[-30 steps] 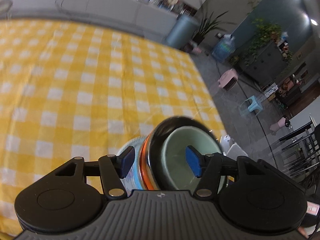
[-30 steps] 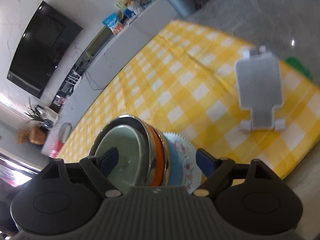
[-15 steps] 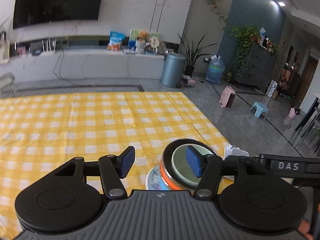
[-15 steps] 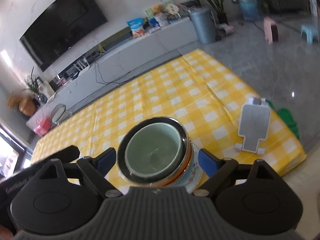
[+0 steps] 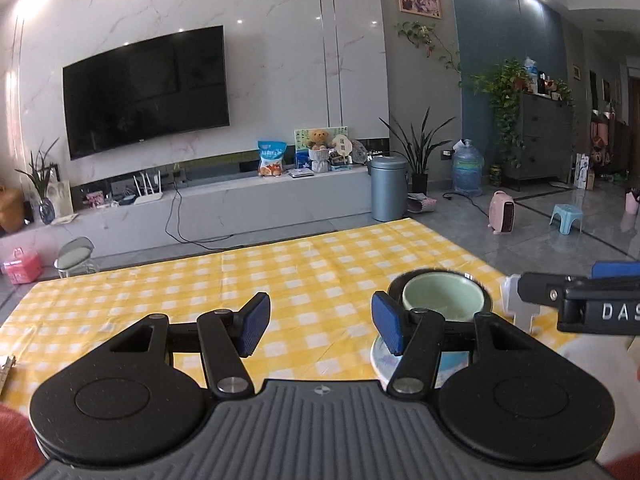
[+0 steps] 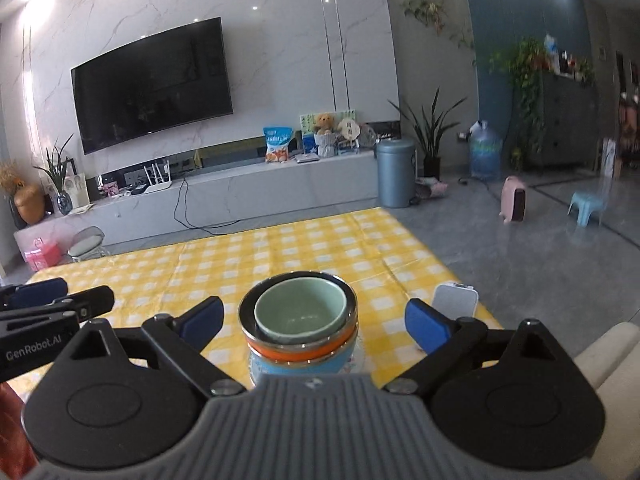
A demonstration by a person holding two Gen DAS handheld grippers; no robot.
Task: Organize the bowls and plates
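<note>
With the dishes nested as they are, you look to be at or very near the end of the job. On the yellow checked tabletop [image 6: 304, 248] there is one stack [image 6: 299, 334]: a pale green bowl [image 6: 300, 312] sits inside a steel-rimmed bowl [image 6: 298, 340], which rests on an orange-banded dish and a light blue one, all standing on a patterned plate [image 5: 382, 362] at the bottom. The pile stands upright near the tabletop's near right corner, just beside a small white stand [image 6: 455, 300].

Your right tongs [image 6: 314, 322] are released, and their jaws have just been opening; the stack shows between the blue pads, but neither pad touches it, with clear gaps on both sides. Your left tongs [image 5: 320, 330] are also released and grasp nothing; only bare cloth lies between their pads, and the stack sits off to their right, partly hidden behind the right-hand finger.

No other plate or bowl shows on the cloth in either view, so I judge that nothing is left to gather, though the near edge of the tabletop is hidden behind both tools. What remains, if anything, is for you to check that the pile sits centred and steady, since the green bowl seems to ride a little high in the steel one.
</note>
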